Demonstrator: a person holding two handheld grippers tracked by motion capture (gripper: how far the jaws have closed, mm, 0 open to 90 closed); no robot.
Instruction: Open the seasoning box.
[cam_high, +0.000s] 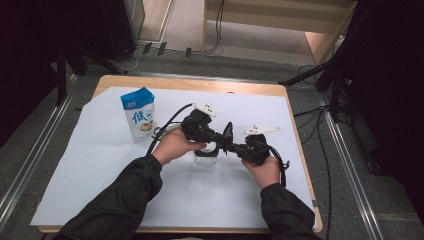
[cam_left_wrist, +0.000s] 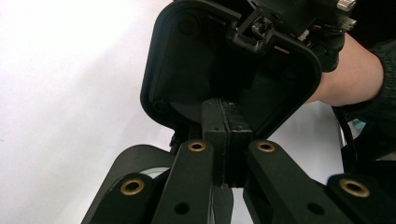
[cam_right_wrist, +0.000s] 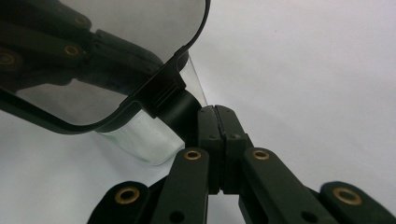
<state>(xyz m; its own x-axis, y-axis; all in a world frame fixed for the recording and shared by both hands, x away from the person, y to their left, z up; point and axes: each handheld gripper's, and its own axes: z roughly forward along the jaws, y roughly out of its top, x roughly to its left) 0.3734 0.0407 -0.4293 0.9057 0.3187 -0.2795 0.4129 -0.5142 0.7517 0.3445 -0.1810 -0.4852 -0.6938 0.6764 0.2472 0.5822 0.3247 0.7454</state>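
Overhead, both shut black claws meet at a clear, rounded container (cam_high: 205, 156) with a dark rim

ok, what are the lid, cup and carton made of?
Lid: probably plastic, with a smoky see-through panel in a matte black moulded rim and tab.
Cup: clear and glossy, either glass or hard plastic; the look leaves it open.
Carton: coated paperboard by the look, with a folded gable top and blue-and-white print.

Large blue character "低" on the white front of the blue-topped carton (cam_high: 139, 115).
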